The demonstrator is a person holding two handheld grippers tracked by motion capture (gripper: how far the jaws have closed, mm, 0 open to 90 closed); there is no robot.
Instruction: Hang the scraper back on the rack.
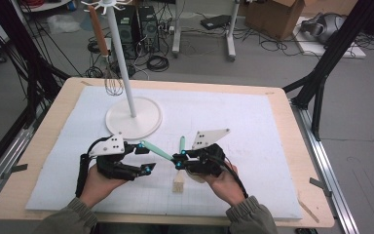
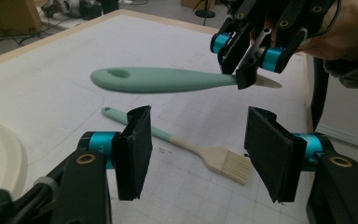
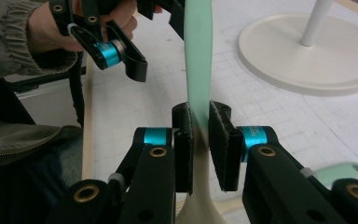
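My right gripper is shut on a utensil with a mint-green handle and a beige blade, gripping near where the two join, and holds it above the mat. In the right gripper view the pads press on it and the handle runs away toward the left gripper. In the left gripper view the handle hangs level just beyond the open left gripper, its holed end to the left. My left gripper has a jaw either side of the handle's end, touching nothing.
A pastry brush with a green handle and pale bristles lies on the white mat, under the right gripper. A white stand with a round base rises at the back left, a whisk hanging from it. The wooden table edge frames the mat.
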